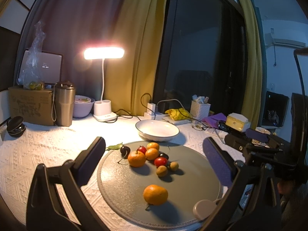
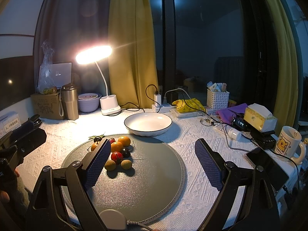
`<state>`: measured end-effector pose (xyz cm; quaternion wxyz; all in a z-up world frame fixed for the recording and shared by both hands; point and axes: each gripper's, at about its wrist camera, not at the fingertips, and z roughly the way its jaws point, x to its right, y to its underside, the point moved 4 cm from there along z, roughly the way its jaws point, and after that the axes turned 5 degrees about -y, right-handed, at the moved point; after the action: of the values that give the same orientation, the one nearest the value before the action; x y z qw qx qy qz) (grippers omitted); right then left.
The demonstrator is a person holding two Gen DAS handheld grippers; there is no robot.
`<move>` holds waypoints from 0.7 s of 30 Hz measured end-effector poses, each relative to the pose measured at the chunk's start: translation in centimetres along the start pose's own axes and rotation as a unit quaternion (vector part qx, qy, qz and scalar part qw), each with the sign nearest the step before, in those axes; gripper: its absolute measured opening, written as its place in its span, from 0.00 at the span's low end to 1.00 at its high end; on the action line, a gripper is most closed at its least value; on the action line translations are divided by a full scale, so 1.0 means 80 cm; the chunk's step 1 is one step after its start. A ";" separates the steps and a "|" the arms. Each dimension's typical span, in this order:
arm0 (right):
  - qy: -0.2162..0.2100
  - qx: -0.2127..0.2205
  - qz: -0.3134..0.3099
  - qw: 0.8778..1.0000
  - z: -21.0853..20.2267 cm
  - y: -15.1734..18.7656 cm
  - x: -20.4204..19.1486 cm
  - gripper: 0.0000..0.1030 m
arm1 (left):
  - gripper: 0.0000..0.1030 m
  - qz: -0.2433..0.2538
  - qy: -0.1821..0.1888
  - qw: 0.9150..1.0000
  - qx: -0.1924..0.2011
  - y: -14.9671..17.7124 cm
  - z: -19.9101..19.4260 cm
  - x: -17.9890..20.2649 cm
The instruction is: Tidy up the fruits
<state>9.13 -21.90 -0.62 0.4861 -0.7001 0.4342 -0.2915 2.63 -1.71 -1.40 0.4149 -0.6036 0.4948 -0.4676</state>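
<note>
Both your tools are spread wide and empty: the left tool (image 1: 154,165) frames the fruit on the round grey mat (image 1: 123,188), and the right tool (image 2: 153,163) hangs over the mat's bare right half.

Nearest you, one mandarin (image 1: 155,194) sits alone on the mat, well apart from the rest. I'd judge it light and a little soft under a loose skin, so take it across its widest part and close gently.

Further back lies the cluster: two brownish longans (image 1: 161,170), cherry tomatoes (image 1: 160,161), dark cherries (image 1: 125,150) with thin stems, and more mandarins (image 1: 136,158), most touching one another. The small ones will likely roll and slip; the tomatoes and cherries bruise easily, so pinch at mid-height and softly.

Beyond the mat, the empty white bowl (image 2: 147,124) with a dark rim waits on the desk (image 2: 192,134), nearly touching the mat's far edge.

From the right view, your left finger (image 2: 97,165) covers part of the cluster, and the lone mandarin is out of sight. A pale round object (image 1: 204,207) at the mat's near edge is cut off; I can't name it.
</note>
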 end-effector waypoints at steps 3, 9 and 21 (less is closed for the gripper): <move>0.000 0.000 0.000 1.000 0.000 0.000 0.000 0.89 | 0.99 0.000 0.000 1.000 0.000 0.000 0.000 0.000; 0.000 0.000 0.000 1.000 0.000 0.000 0.000 0.89 | 0.99 0.000 0.000 1.000 -0.001 0.001 0.000 0.001; 0.000 -0.011 0.005 1.000 0.008 0.007 0.005 0.89 | 0.99 0.000 0.003 1.000 -0.025 0.015 0.017 0.001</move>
<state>9.66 -22.02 -1.34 0.4800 -0.7031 0.4412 -0.2839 3.71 -1.97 -2.81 0.3978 -0.6124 0.5078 -0.4571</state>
